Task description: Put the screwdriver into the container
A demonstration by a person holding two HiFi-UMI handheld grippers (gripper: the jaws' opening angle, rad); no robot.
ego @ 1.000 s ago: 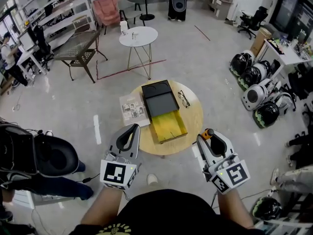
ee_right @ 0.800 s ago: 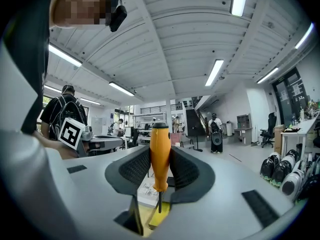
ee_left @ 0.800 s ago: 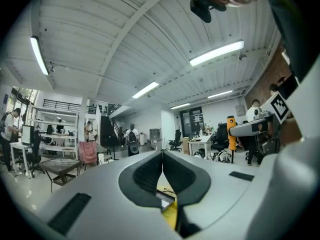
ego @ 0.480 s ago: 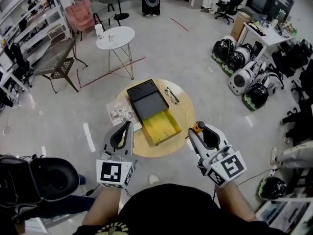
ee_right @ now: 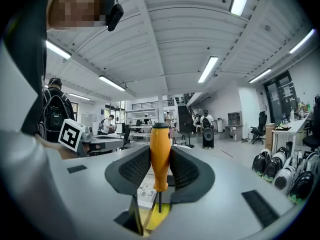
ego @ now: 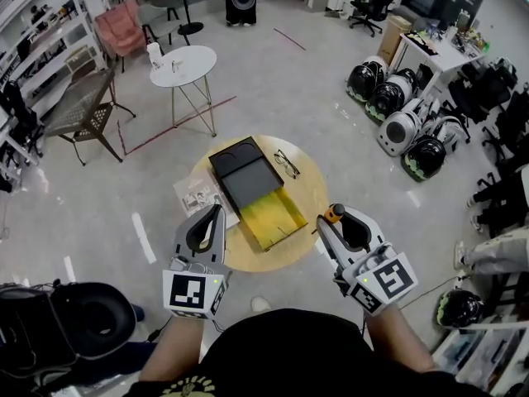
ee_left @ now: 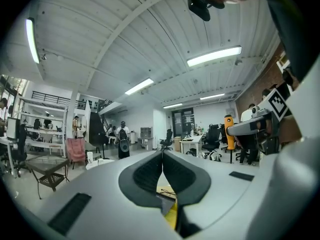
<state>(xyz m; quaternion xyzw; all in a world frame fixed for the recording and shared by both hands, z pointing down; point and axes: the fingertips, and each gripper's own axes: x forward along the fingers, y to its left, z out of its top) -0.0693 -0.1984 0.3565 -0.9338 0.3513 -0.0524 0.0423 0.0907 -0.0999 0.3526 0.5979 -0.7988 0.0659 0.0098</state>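
Observation:
My right gripper [ego: 331,219] [ee_right: 160,165] is shut on an orange-handled screwdriver [ee_right: 159,155] [ego: 333,214], held upright with its thin shaft pointing down. It hovers by the right front edge of the round wooden table [ego: 306,187]. The container [ego: 258,191], a black box with its yellow drawer [ego: 274,213] pulled out toward me, lies in the table's middle, left of the screwdriver. My left gripper [ego: 216,214] [ee_left: 162,156] is shut and holds nothing, at the table's left front edge.
A pair of glasses [ego: 287,163] lies on the table right of the black box, and a printed booklet [ego: 197,194] on its left. A white side table [ego: 183,65] stands farther back. Several round robots [ego: 397,110] line the right side.
The view has shifted so the table sits a little higher and further left. Both grippers have kept their places in front of me, the right still gripping the screwdriver.

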